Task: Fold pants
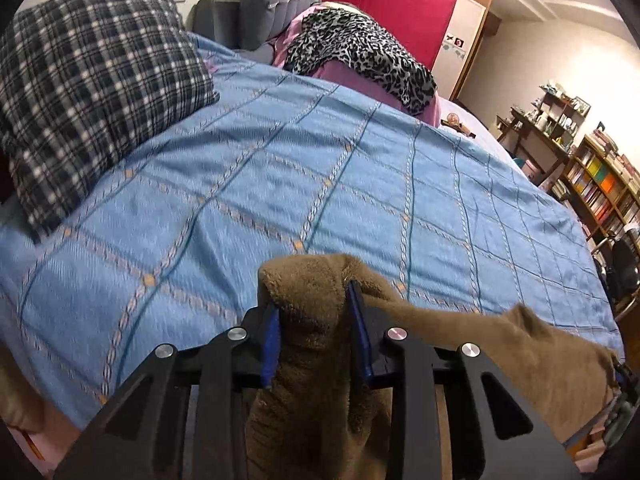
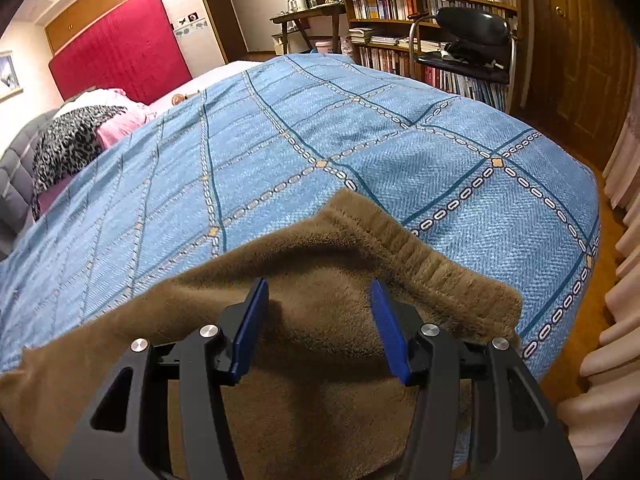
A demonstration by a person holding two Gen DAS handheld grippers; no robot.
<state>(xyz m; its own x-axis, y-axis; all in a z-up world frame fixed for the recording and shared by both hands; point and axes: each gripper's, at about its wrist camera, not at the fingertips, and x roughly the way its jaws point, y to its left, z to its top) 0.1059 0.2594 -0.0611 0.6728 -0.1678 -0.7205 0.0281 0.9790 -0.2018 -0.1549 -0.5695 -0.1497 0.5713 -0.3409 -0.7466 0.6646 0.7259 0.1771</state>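
Observation:
Brown fleece pants [image 2: 320,248] lie on the blue patterned bedspread [image 2: 360,140] at its near edge, the ribbed waistband [image 2: 432,264] running to the right. My right gripper [image 2: 319,283] hovers just over the fabric behind the waistband, open, its blue pads apart and not pressing the cloth. In the left wrist view my left gripper [image 1: 314,296] is shut on a bunched-up fold of the pants [image 1: 532,340]. The fleece bulges up between the pads and hangs down below them. From there the cloth stretches to the right, over the bedspread [image 1: 280,180].
A plaid pillow [image 1: 92,80] sits at the far left of the bed, with a leopard-print garment [image 1: 360,52] on pink cloth beyond it. A red panel [image 1: 384,4] stands behind. Bookshelves [image 2: 420,0] and a black chair [image 2: 468,40] stand past the bed; curtains [image 2: 616,300] hang at right.

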